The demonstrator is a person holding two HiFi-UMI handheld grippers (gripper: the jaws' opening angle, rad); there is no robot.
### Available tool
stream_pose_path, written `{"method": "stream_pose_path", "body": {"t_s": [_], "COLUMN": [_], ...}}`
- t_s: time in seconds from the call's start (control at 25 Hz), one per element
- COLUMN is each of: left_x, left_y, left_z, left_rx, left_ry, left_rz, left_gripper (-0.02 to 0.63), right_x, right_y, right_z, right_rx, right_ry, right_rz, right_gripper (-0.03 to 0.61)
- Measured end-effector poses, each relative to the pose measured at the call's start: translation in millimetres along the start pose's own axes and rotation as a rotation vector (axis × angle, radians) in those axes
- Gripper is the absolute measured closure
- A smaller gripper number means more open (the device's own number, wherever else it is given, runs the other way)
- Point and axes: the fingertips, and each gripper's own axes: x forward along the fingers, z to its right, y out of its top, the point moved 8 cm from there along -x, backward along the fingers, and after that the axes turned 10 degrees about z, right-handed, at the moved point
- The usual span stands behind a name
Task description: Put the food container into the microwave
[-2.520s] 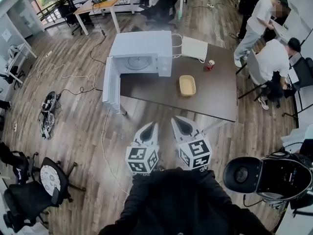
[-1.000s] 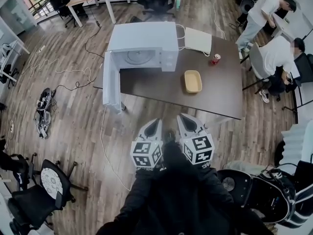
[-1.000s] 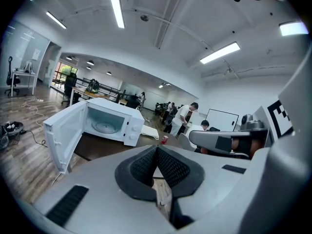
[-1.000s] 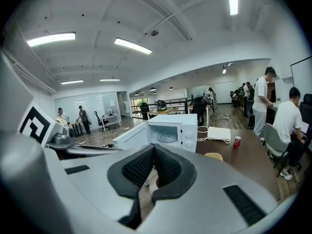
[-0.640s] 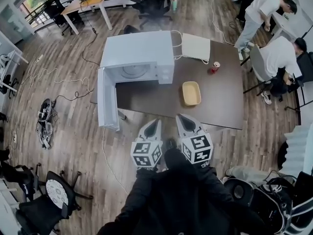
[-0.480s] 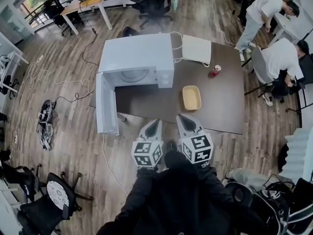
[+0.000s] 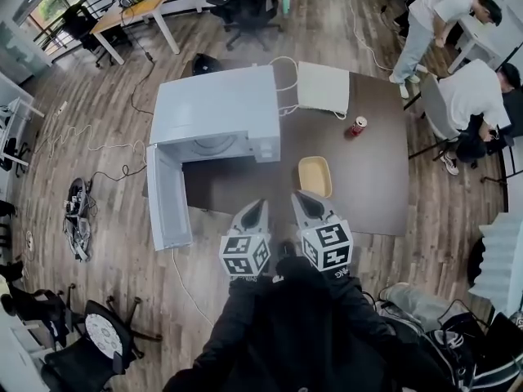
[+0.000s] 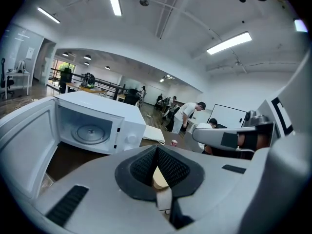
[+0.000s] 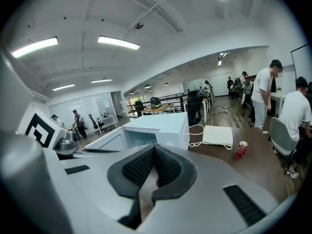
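Counter: dark, carries everything; wood floor around it.
Microwave: white, on the counter's left end, door swung open toward the person, turntable visible inside.
Arms: dark sleeves low in the head view, both forearms pushed forward side by side, tongs pointing at the counter's near edge.
Left tongs: clenched, pads meeting at the tip, nothing gripped.
Right tongs: clenched too, empty, tip over the counter edge.
Change: 2.5 s ago both tongs hung over bare floor, well short of the counter; now their tips reach its near edge. Same paired pose, container in the same spot.
Container: tan, open, flat on the counter right of the microwave, just ahead of the right tongs, not touched.
Can: red, upright, beyond the container.
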Motion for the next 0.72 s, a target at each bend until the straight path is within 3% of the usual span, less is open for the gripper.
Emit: {"method": "stream_pose_path", "body": {"t_s": [0.72], "left_x": [68.3], "left_y": [-40.8], "left_z": [-9.0], "left_rx": [-0.011], "left_ry": [0.006], "left_rz": [-0.142], "left_gripper": [0.581], "right_x": [26.6], "right_y": [-60.7], "right_z": [66.0], "right_rx": [0.088], "right_ry": [-0.060], "right_rz": [-0.199], "right_gripper": [0.554]}}
